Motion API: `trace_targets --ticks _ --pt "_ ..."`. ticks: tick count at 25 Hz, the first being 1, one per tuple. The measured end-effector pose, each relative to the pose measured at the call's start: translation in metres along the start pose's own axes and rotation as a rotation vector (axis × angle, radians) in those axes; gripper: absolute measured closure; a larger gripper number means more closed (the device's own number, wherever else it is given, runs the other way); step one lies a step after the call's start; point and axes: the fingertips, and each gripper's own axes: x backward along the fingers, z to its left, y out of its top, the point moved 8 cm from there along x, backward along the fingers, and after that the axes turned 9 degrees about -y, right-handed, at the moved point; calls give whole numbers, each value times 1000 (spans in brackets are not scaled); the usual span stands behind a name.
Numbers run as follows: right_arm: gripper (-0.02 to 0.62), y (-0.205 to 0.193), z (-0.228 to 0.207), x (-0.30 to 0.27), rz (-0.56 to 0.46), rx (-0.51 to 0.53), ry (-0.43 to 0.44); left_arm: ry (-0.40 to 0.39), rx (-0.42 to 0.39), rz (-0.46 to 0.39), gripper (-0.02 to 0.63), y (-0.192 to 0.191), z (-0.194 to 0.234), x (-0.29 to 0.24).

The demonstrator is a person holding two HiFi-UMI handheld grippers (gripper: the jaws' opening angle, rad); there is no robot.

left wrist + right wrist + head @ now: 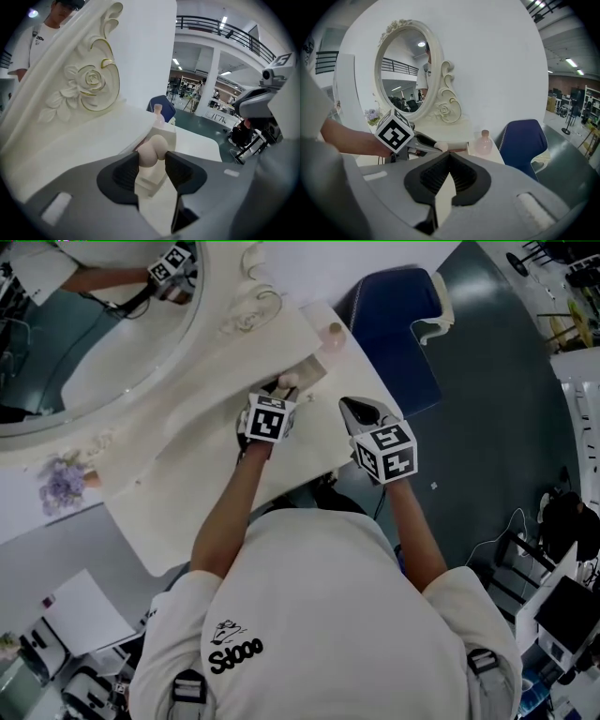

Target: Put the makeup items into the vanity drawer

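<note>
The left gripper (152, 159) pinches a beige sponge (152, 147) at its tips, mid-frame, directly above what looks like the open drawer (149, 182). The right gripper (449, 159) is closed and empty, and sits farther away.

The person wears a white short-sleeved T-shirt (328, 596) (black logo (234, 649) on back) with dark shoulder straps (188, 688).

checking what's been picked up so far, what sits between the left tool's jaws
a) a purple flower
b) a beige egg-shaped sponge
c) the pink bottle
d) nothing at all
b: the left gripper view shows a beige egg-shaped sponge between the pads of the left tool, while the pink bottle stands farther back, apart from it.
</note>
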Motion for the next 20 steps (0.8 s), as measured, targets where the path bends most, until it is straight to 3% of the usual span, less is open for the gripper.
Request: trace_targets --ticks 4,14,17,20 --pt "592 -8 -7 4 13 -15 -13 -36 24 15 389 1 -3 -13" --pt "592 -9 -7 7 9 17 -1 -30 67 -23 297 -2 4 0" --pt "592 -3 -4 5 -3 31 12 -13 70 -77 299 -1 8 15" --pt "592 6 2 3 -20 74 18 19 36 -125 343 2 12 36"
